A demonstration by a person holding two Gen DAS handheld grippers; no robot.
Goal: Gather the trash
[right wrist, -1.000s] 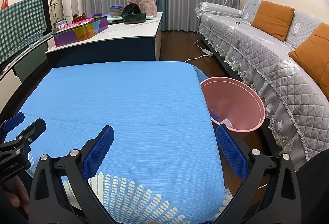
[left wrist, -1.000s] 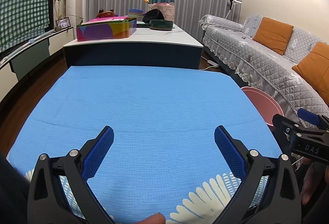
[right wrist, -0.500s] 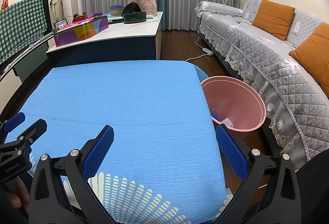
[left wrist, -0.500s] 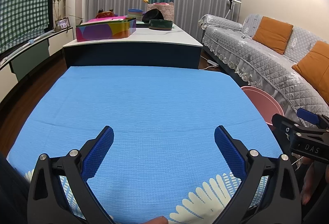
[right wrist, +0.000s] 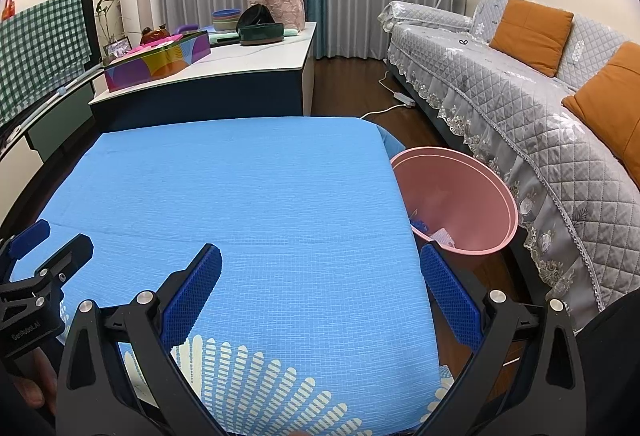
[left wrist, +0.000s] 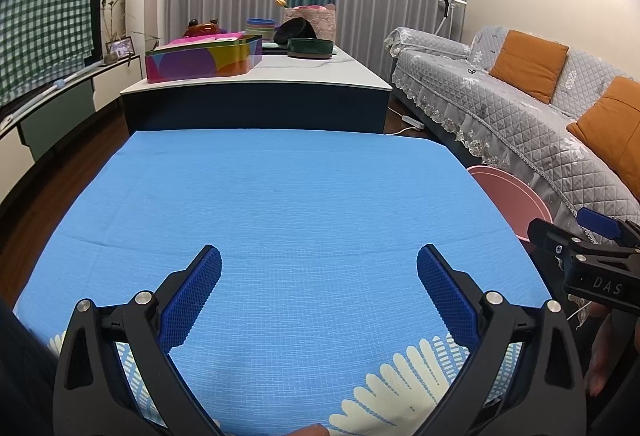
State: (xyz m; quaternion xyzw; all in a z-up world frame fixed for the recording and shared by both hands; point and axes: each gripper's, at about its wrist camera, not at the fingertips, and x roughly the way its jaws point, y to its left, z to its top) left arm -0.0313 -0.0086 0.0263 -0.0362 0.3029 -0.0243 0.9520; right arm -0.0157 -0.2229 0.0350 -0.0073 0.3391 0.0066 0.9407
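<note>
While both jaws gape empty, left gripper (left wrist: 319, 276) and right gripper (right wrist: 321, 276) hover level over the blue cloth (left wrist: 288, 196).

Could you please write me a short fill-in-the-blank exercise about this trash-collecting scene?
1. The pink bin stands on the floor between the blue-covered table and the ____.
2. Both the left hand-held gripper and the right hand-held gripper are ____.
3. The cushions on the sofa are ____ in colour.

Missing words: sofa; open; orange
</note>
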